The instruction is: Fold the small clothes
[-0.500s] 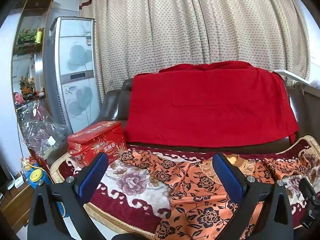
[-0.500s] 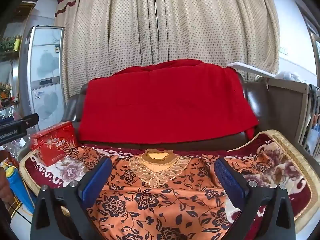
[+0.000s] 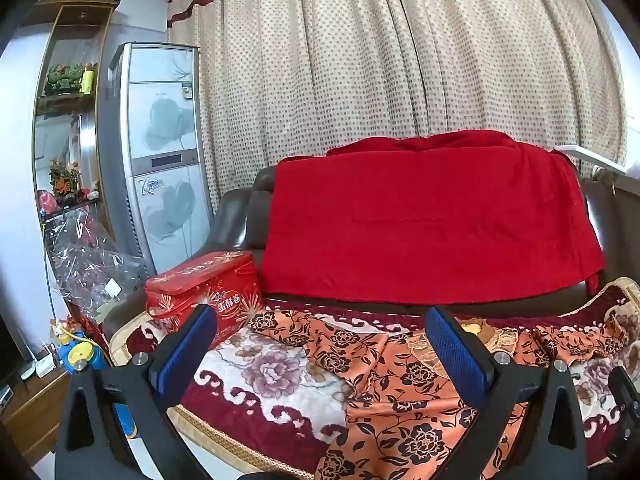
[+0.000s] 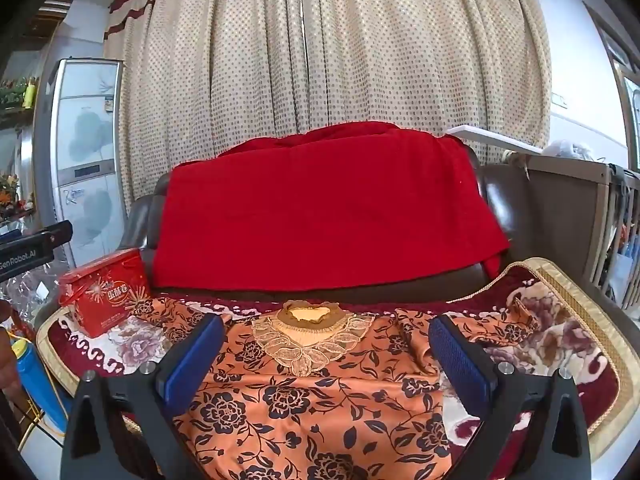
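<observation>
An orange blouse with black flowers [image 4: 320, 404] lies spread flat on the sofa seat, its lace collar [image 4: 310, 334] toward the backrest and both sleeves stretched out sideways. In the left wrist view the same blouse [image 3: 400, 400] fills the lower right. My right gripper [image 4: 324, 354] hovers open above the blouse's chest, blue pads wide apart, nothing between them. My left gripper [image 3: 324, 346] is open too, held above the blouse's left sleeve and the seat cover, apart from the cloth.
A flowered maroon seat cover [image 4: 560, 344] lies under the blouse. A red tin box [image 3: 204, 292] stands at the seat's left end. A red blanket [image 4: 324, 208] drapes the sofa back. A tall white appliance [image 3: 160, 152] and shelves stand left; a railing [image 4: 592, 224] right.
</observation>
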